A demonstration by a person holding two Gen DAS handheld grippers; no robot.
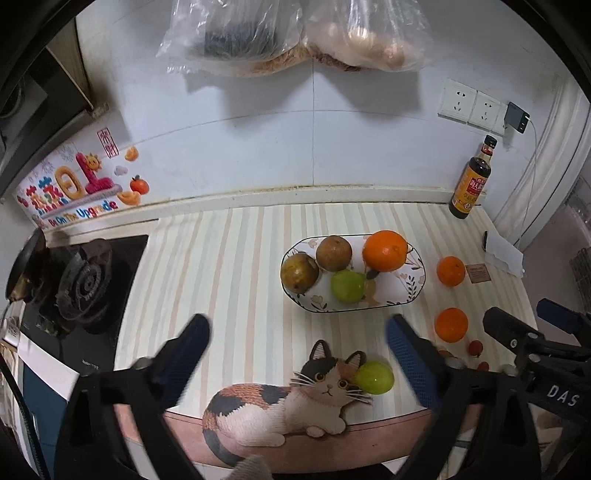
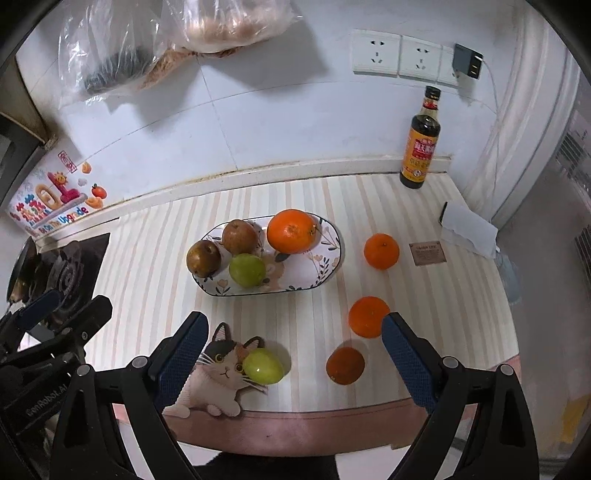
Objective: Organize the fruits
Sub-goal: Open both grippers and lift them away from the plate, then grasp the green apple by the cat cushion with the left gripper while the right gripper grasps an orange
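An oval flowered plate (image 1: 406, 295) (image 2: 325, 266) holds two brown pears (image 1: 334, 253) (image 2: 239, 236), a green fruit (image 1: 347, 286) (image 2: 246, 269) and a large orange (image 1: 385, 250) (image 2: 292, 230). On the striped mat lie a loose green fruit (image 1: 375, 376) (image 2: 263, 366), two tangerines (image 1: 450, 271) (image 2: 381, 251) (image 1: 450, 325) (image 2: 368, 316) and a darker orange-red fruit (image 2: 345, 365). My left gripper (image 1: 297, 354) is open above the near edge, the green fruit between its fingers. My right gripper (image 2: 291, 350) is open, also empty.
A gas burner (image 1: 83, 284) sits at the left. A dark sauce bottle (image 2: 421, 144) stands by the back wall, a white tissue (image 2: 467, 229) and a small brown card (image 2: 428, 254) at the right. Plastic bags (image 1: 295, 33) hang on the wall. Small red fruits (image 1: 475, 348) lie near the right gripper.
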